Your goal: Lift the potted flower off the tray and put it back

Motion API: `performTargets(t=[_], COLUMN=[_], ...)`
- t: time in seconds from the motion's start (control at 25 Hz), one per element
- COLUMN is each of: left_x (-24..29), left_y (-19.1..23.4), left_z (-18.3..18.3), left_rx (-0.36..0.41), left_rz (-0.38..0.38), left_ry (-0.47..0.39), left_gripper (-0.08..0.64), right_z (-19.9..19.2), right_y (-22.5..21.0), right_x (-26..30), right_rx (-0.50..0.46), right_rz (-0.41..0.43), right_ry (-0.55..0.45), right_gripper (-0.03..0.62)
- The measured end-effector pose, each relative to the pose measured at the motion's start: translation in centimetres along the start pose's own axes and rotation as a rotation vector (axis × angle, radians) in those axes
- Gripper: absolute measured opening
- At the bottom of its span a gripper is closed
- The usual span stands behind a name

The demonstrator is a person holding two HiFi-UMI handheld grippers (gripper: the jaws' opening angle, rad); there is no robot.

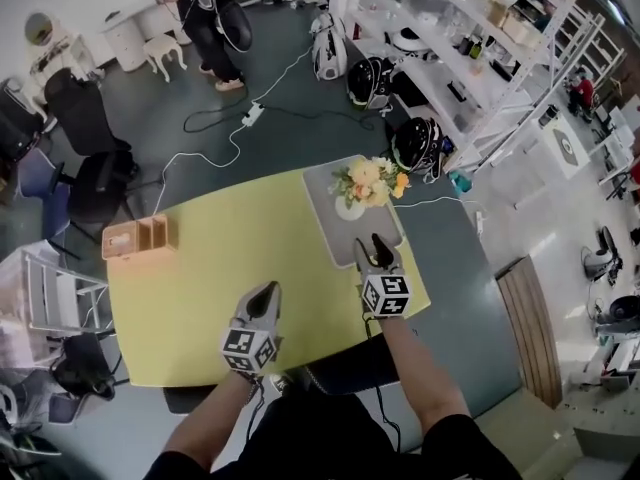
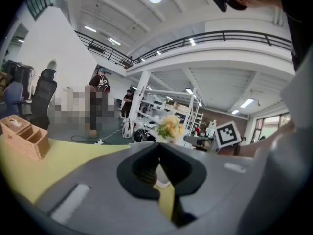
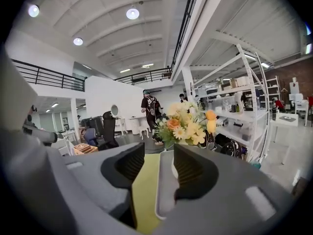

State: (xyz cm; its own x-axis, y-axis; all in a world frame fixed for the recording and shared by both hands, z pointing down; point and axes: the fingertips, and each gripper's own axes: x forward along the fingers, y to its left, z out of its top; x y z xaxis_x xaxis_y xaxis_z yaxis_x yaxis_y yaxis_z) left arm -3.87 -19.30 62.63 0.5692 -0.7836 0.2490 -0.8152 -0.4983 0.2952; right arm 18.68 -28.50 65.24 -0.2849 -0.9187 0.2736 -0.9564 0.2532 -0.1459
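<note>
Potted flower (image 1: pixel 365 183) stands on the grey tray (image 1: pixel 322 218) at the yellow tabletop's (image 1: pixel 220 268) far edge, not yet lifted. Your right hand-held gripper (image 1: pixel 377 243), jaws apart and empty, points at the pot from the tray's near end. Your left hand-held gripper (image 1: pixel 267 293) is closed on nothing. Shelving (image 1: pixel 480 28) and floor cables (image 1: pixel 225 143) lie beyond.
</note>
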Motion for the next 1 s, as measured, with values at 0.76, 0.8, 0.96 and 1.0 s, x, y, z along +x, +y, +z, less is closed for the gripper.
performTargets(t=[0.76,0.8,0.96,1.0], left_x=[5.4,5.4,5.6,5.7], left_y=[3.3,3.4,3.4,3.4], left_z=[-10.0,-10.4,-11.1,-11.1], left_rx=[-0.070,-0.073,-0.082,-0.082], left_rz=[0.138,0.143,0.157,0.157], left_ry=[0.159,0.165,0.172,0.171], left_gripper=[0.008,0.008,0.008,0.008], right_z=[-5.8,-5.6,-5.0,-5.0], right_y=[-9.2,-9.3,-9.3,-9.3], right_x=[16.6,16.9,17.9,18.2], right_rx=[-0.071,-0.066,-0.062,-0.067], right_rz=[0.013,0.013,0.022,0.022], right_ry=[0.009,0.000,-0.020,-0.022], right_gripper=[0.265,0.267,0.268,0.268])
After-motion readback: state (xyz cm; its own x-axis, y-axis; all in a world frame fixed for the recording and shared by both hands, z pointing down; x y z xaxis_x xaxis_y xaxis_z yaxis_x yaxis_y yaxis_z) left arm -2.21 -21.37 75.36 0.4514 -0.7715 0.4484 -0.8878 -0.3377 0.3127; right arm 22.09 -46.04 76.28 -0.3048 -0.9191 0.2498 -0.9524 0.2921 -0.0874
